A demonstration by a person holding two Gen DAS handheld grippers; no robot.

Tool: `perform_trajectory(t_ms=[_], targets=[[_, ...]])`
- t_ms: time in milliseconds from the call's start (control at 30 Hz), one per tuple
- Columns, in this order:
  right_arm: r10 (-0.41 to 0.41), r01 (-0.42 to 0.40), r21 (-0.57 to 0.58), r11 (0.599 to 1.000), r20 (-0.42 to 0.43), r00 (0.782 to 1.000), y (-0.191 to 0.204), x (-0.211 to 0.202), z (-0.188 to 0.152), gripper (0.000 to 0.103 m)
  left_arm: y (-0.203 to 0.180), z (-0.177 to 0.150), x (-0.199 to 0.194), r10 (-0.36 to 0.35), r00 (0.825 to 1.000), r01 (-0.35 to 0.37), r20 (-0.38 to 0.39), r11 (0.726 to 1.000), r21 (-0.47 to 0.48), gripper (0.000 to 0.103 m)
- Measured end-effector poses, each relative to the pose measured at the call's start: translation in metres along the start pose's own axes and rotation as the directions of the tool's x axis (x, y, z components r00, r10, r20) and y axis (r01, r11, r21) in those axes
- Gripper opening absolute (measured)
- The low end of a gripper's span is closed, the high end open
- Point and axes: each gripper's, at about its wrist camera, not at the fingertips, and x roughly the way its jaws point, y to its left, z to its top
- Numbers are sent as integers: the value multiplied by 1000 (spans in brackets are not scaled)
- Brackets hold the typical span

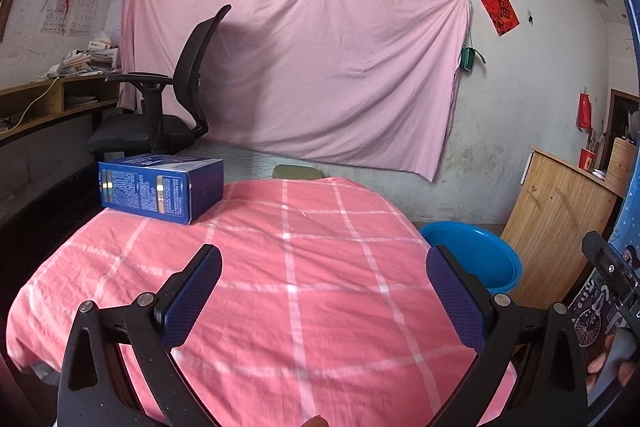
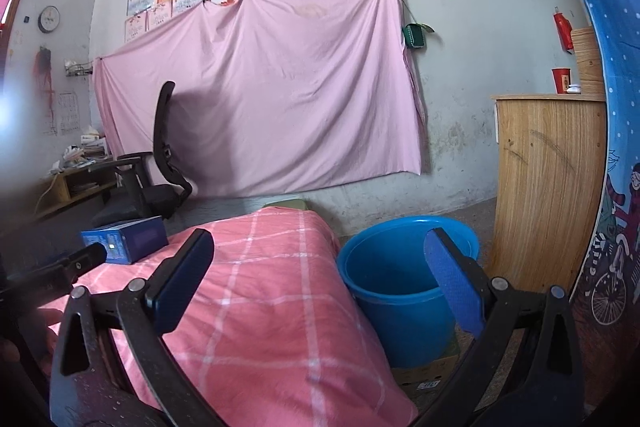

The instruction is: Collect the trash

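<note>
A blue carton box (image 1: 160,187) lies on its side at the far left corner of the table with the pink checked cloth (image 1: 320,259). It also shows in the right wrist view (image 2: 126,239). My left gripper (image 1: 324,267) is open and empty above the middle of the table, the box ahead and to its left. My right gripper (image 2: 320,255) is open and empty above the table's right edge. A blue plastic bucket (image 2: 400,279) stands on the floor right of the table, behind the right finger; its rim shows in the left wrist view (image 1: 476,255).
A black office chair (image 1: 172,107) stands behind the table on the left, by a wooden desk (image 1: 44,107) with papers. A pink sheet (image 1: 300,59) hangs on the back wall. A wooden cabinet (image 2: 548,187) stands at the right. A cardboard box (image 2: 428,375) sits under the bucket.
</note>
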Motion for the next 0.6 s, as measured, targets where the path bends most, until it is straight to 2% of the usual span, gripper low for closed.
perform_trajectory(t_ms=[367, 600], targets=[[2, 0, -75, 997, 27, 1000, 40, -46, -17, 103, 10, -20, -53, 24, 999, -25, 48, 999, 31, 100], [-11, 17, -101, 995, 61, 998, 57, -69, -27, 103, 23, -28, -77, 38, 996, -39, 80, 999, 15, 100]])
